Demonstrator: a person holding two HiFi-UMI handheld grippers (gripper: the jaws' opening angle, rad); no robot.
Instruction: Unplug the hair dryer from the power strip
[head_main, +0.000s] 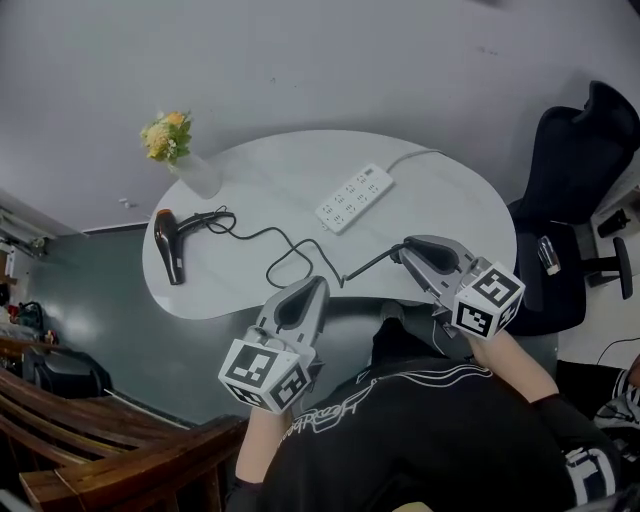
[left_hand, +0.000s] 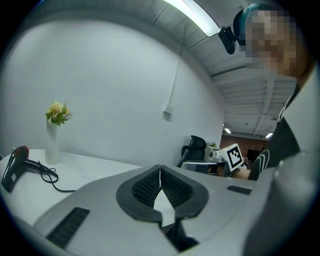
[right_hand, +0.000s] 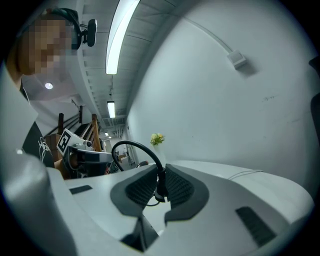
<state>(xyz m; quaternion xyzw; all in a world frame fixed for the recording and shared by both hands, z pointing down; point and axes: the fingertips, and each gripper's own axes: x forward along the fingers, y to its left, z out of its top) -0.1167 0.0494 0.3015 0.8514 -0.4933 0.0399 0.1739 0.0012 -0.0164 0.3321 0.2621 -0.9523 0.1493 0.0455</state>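
The black hair dryer (head_main: 168, 245) lies at the table's left end, and it also shows in the left gripper view (left_hand: 12, 167). Its black cord (head_main: 270, 240) snakes across the white table (head_main: 450, 200) to my right gripper (head_main: 403, 250). That gripper is shut on the plug (right_hand: 161, 189) at the cord's end, near the table's front edge and apart from the white power strip (head_main: 355, 197). The cord (right_hand: 135, 146) arcs up out of the jaws. My left gripper (head_main: 318, 285) hovers at the front edge, shut (left_hand: 160, 172) with nothing between its pads.
A white vase of yellow flowers (head_main: 170, 140) stands at the back left, behind the dryer. The power strip's own white cable (head_main: 415, 157) runs off to the back right. A black office chair (head_main: 575, 170) stands right of the table, and wooden rails (head_main: 90, 430) lie at lower left.
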